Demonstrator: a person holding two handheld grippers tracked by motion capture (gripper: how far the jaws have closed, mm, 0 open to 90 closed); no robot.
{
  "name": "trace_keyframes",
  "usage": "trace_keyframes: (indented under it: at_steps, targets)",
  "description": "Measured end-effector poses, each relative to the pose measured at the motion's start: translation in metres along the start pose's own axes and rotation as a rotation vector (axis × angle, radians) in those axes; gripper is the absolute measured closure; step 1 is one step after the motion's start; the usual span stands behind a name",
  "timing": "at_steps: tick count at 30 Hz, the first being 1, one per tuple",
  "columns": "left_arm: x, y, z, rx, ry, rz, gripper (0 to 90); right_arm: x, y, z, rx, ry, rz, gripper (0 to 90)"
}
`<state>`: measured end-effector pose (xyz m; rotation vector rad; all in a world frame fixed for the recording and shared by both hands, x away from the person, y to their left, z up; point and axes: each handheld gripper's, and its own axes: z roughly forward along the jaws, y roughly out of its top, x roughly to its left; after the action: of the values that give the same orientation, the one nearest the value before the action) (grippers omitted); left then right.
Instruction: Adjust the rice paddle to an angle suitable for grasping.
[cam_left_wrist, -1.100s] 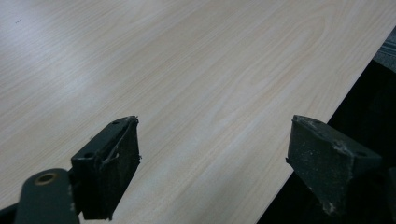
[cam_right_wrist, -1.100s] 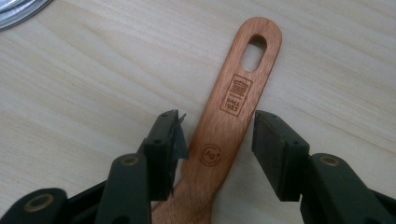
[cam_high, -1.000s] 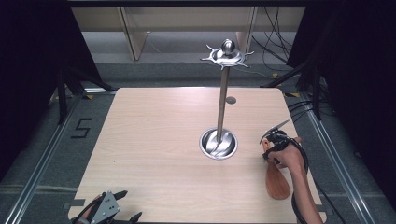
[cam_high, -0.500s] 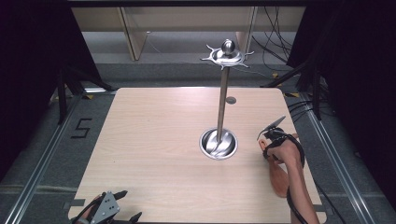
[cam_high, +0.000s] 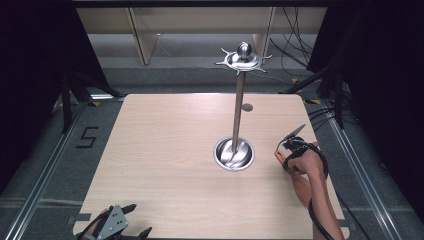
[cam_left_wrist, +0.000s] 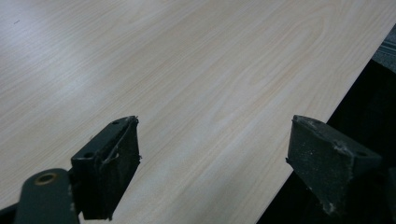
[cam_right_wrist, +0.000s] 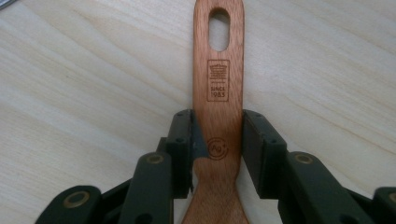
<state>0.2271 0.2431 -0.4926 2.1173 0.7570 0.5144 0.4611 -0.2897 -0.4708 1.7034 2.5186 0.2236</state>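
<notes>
Pale wood-grain tabletop (cam_high: 165, 150) on grey floor (cam_high: 50, 150), black curtains (cam_high: 30, 75) around. Right gripper (cam_right_wrist: 217, 144), jaws just closing, pads against reddish-brown wooden spatula handle (cam_right_wrist: 218, 70) lying flat beside shiny steel stand (cam_high: 234, 152). Left gripper (cam_left_wrist: 215, 163) wide open, holding nothing, at near edge.

Looks like a lab / recording rig, not a home. Bare light-wood counter (cam_high: 165, 165) sits inside a metal rail frame (cam_high: 45, 175), black curtains (cam_high: 35, 75) on both sides, grey carpet floor w/ a "5" marker (cam_high: 86, 137) taped on it. Loose cable bundle (cam_high: 295, 50) on floor behind the counter, plain wooden shelving (cam_high: 145, 40) at the back. Fixed overhead cam + staged setup = test cell
</notes>
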Motion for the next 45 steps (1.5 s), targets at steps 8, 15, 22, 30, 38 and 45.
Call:
trace_keyframes:
  at_steps: [8, 15, 22, 30, 38, 45]
  targets:
    - [0.001, 0.0, 0.0, 0.003, 0.002, 0.012, 16.2, -0.003, -0.01, -0.011, -0.095, 0.047, -0.072, 66.2]
    - [0.001, 0.0, 0.0, 0.004, 0.003, 0.012, 16.2, 0.003, -0.022, -0.033, -0.224, 0.072, -0.086, 66.2]
    - [0.001, 0.0, 0.0, 0.002, 0.005, 0.012, 16.2, 0.0, -0.038, -0.051, -0.355, 0.109, -0.12, 66.2]
    - [0.002, 0.001, 0.0, 0.019, 0.008, 0.026, 16.2, 0.002, -0.057, -0.066, -0.477, 0.136, -0.1, 67.0]
    - [0.001, 0.0, 0.0, 0.006, 0.003, 0.014, 16.2, 0.0, -0.063, -0.078, -0.579, 0.122, -0.143, 67.0]
    - [0.002, 0.001, 0.0, 0.017, 0.01, 0.027, 16.2, 0.007, -0.066, -0.097, -0.617, 0.114, -0.181, 67.0]
